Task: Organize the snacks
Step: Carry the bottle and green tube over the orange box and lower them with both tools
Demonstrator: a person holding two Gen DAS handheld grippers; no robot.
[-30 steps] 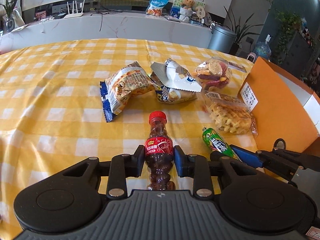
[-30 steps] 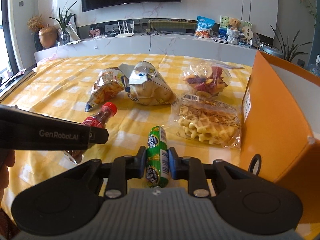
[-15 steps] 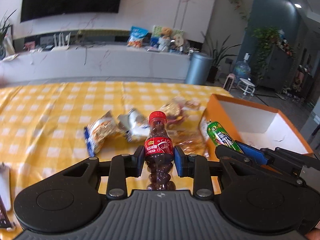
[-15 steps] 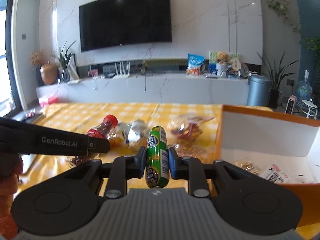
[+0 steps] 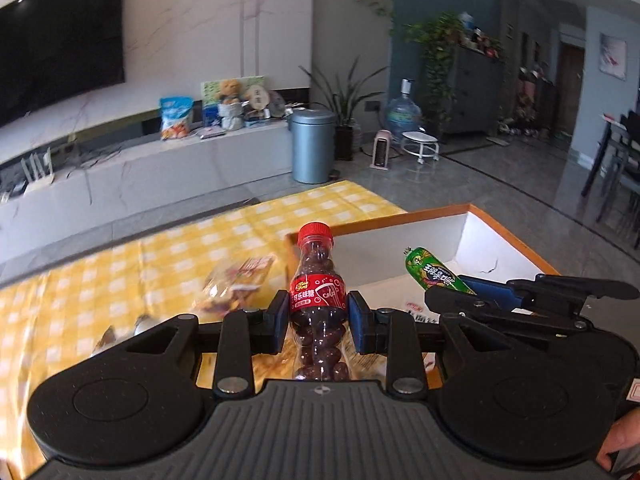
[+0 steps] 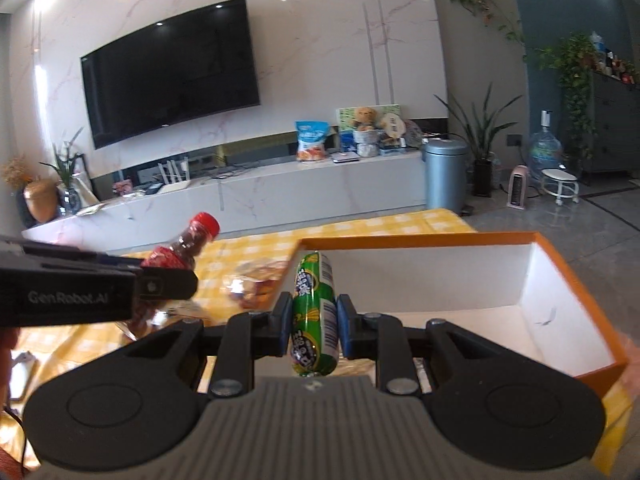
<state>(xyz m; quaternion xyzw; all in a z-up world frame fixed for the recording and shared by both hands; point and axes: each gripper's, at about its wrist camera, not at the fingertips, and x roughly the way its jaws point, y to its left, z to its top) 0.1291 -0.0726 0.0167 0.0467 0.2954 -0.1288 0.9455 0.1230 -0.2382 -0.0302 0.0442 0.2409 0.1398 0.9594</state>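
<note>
A black television [image 6: 170,70] hangs on the marble wall [image 6: 320,40] above a white console [image 6: 280,196].

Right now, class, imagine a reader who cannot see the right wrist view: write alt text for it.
The right gripper clamps a green plastic-wrapped sausage stick between its fingers, in front of an open orange cardboard box with a white inside. At left, the left gripper holds a small red-capped candy bottle over a yellow checked tablecloth.

Yellow checked table [image 5: 320,208], orange box [image 6: 420,238], blurred snack bags [image 5: 240,276]

Left tool [image 5: 318,322] clamped, right tool [image 6: 313,326] clamped
</note>
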